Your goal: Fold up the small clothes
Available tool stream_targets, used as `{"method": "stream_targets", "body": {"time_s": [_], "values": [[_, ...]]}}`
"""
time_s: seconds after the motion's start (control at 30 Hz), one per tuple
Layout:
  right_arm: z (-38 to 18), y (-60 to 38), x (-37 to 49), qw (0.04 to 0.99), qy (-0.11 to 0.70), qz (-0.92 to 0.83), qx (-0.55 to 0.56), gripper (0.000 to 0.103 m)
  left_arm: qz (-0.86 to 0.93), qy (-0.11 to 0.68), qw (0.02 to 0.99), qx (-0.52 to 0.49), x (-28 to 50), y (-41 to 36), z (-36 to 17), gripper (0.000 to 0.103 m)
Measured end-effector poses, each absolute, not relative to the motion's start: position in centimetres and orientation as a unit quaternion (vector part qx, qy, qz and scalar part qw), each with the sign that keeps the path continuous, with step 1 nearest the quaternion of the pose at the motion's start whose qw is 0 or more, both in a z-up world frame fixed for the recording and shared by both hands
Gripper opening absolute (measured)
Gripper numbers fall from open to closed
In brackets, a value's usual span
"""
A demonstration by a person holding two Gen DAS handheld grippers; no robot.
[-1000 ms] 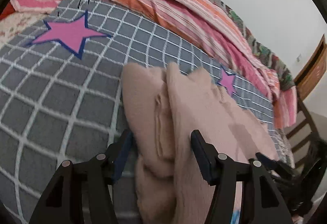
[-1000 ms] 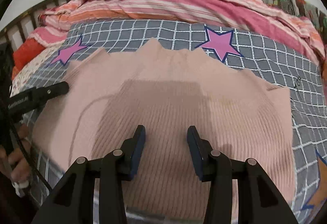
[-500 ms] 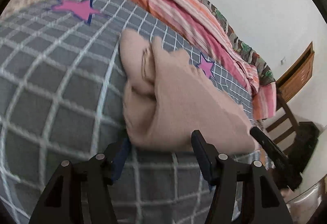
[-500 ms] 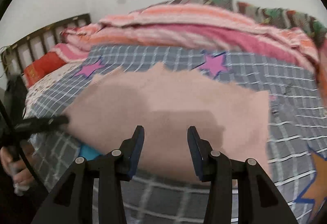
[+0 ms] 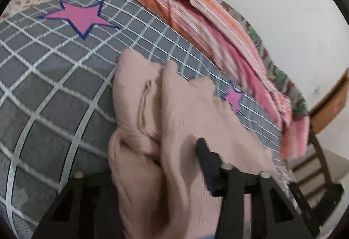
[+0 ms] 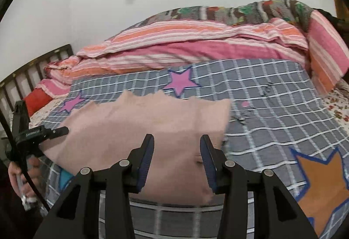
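Knit [image 5: 187, 121]: pink, ribbed, zigzag-edged, lying on your grey checked blanket [image 5: 54, 90]. Your left gripper [image 5: 174, 164] has just been closing, bunched knit between its jaws. Your right gripper [image 6: 176, 151] stands parted above the flat knit [image 6: 139, 121], gripping nothing.

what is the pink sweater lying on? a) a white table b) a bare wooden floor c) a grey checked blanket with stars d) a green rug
c: the pink sweater lies spread on the grey checked blanket, which has pink and orange stars.
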State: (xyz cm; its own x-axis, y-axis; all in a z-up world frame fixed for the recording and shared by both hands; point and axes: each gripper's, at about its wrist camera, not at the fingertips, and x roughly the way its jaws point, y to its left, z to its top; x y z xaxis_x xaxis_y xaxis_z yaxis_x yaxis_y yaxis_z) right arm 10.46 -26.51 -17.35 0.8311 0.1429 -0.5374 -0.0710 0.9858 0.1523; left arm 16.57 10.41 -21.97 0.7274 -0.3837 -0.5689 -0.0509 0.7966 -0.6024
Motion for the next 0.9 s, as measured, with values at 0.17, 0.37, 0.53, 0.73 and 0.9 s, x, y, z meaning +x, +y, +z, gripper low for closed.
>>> {"method": "stream_targets", "body": {"time_s": [0.17, 0.37, 0.53, 0.73, 0.9], "values": [[-17.6, -29.8, 9.9, 0.956, 0.278, 0.039, 0.083, 0.043, -0.045, 0.350, 0.901, -0.254, 17.1, 8.9, -20.0, 0.020], [-18.1, -33.4, 9.7, 0.954, 0.280, 0.005, 0.104, 0.043, -0.024, 0.328, 0.927, -0.183, 17.1, 5.2, -15.3, 0.018], [-18.5, -36.2, 8.4, 0.952, 0.278, -0.016, 0.125, 0.043, -0.039, 0.313, 0.941, -0.120, 17.1, -1.0, -10.5, 0.017], [-18.3, -38.8, 7.0, 0.942, 0.298, -0.021, 0.151, 0.043, -0.053, 0.304, 0.950, -0.037, 16.8, -11.6, -8.7, 0.017], [-17.6, -40.5, 4.4, 0.942, 0.304, -0.036, 0.136, 0.043, -0.107, 0.345, 0.932, 0.000, 16.4, -20.1, -13.5, 0.018]]}}
